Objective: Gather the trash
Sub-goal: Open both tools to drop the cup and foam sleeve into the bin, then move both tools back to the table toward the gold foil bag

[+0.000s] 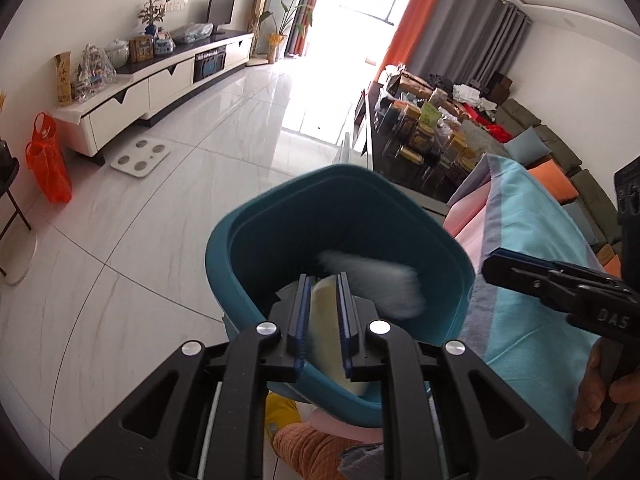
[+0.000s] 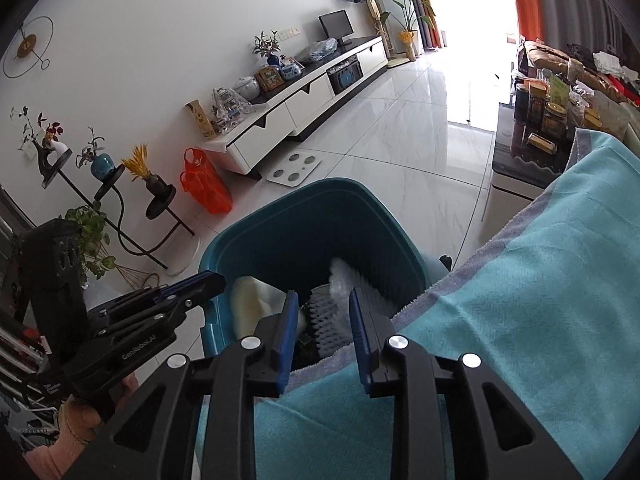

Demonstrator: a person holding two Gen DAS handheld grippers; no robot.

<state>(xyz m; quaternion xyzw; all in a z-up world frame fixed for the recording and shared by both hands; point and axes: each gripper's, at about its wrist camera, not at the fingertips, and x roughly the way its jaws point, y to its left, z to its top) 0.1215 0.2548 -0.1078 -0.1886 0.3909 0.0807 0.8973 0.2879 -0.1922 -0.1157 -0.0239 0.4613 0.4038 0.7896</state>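
Observation:
A teal trash bin [image 1: 256, 248] stands on the floor beside the towel-covered surface; it also shows in the right wrist view [image 2: 288, 220]. Inside lie a white foam net [image 1: 376, 280], also in the right wrist view [image 2: 340, 304], and a pale yellow piece [image 1: 326, 320]. My left gripper [image 1: 324, 284] is above the bin's near rim, its jaws a little apart with the yellow piece [image 2: 248, 300] between them; whether they touch it I cannot tell. My right gripper [image 2: 325, 300] is open and empty over the bin's edge; it shows at the right of the left wrist view [image 1: 496, 266].
A turquoise towel [image 2: 540, 280] covers the surface to the right. A dark table [image 1: 400, 160] crowded with jars stands behind. A white TV cabinet [image 1: 160, 84], an orange bag [image 1: 48, 160], a floor scale [image 1: 140, 158] and plant stands [image 2: 112, 192] line the far wall.

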